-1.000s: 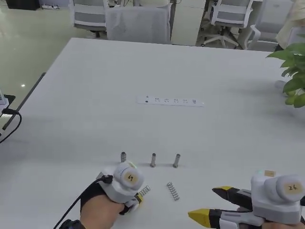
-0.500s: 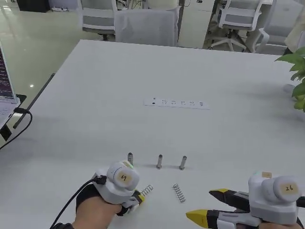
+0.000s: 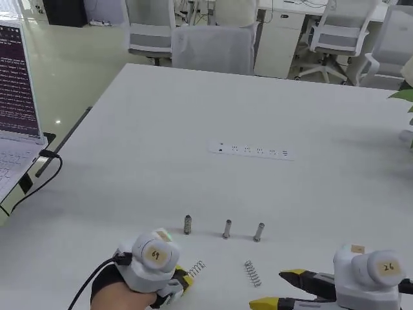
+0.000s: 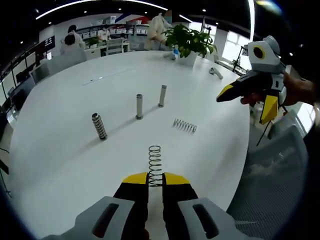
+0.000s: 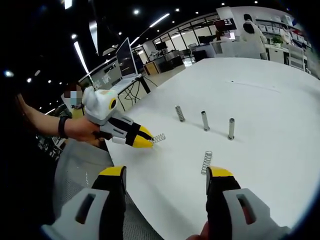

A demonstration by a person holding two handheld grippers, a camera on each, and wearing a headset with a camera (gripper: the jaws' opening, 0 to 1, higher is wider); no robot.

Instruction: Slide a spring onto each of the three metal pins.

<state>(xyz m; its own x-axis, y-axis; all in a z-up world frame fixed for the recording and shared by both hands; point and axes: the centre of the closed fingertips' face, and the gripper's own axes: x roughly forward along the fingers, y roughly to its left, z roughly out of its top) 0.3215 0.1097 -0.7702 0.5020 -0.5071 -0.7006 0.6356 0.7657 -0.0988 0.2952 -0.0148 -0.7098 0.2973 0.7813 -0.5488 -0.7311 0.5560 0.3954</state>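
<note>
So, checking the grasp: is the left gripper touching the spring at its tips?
Touching. The left gripper view shows the left gripper shut on the spring, its near end pinched between the tips.

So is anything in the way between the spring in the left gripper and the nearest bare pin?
Nothing visible. The left gripper holds the spring, and only bare table lies between it and the middle pin. The left pin, already fitted, stands off to one side, the loose spring to the other.
</note>
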